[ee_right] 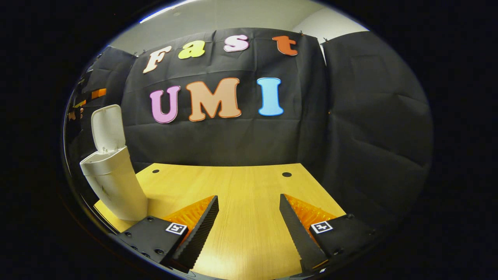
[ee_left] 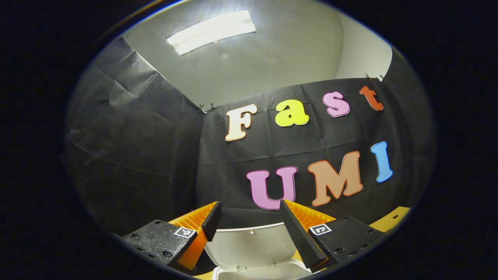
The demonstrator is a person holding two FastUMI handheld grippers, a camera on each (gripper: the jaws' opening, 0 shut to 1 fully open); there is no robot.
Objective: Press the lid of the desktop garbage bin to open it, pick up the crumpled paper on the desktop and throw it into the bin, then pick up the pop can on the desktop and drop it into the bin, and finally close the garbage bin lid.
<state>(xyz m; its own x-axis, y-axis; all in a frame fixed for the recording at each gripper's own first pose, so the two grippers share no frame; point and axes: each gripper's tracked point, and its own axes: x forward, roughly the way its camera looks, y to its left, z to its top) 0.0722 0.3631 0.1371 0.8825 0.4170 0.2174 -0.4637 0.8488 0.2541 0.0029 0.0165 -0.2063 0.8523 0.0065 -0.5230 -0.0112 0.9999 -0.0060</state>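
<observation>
Lid (ee_right: 107, 126) of the garbage bin (ee_right: 113, 182) stands raised and upright in the right gripper view, with the bin at the left edge of the tabletop (ee_right: 241, 202). In the left gripper view the left claw (ee_left: 249, 221) hangs just above the bin, its jaws spread apart and holding nothing; the raised lid (ee_left: 251, 245) shows between and beyond the fingers, and the bin's rim (ee_left: 256, 272) sits at the very bottom. The right claw (ee_right: 249, 216) is likewise released, jaws wide, over bare wood well to the right of the bin.

No paper or can lies on the stretch of tabletop in sight, so by my reading closing the lid is the step in hand, though the bin's inside is out of view.

Risks from here: the left claw sits close over the hinge side, so a push landing near the hinge rather than the lid's free edge could tip the light, narrow bin backward or slide it toward the table's edge. A finger slipping into the opening could also jam the lid before it latches.
</observation>
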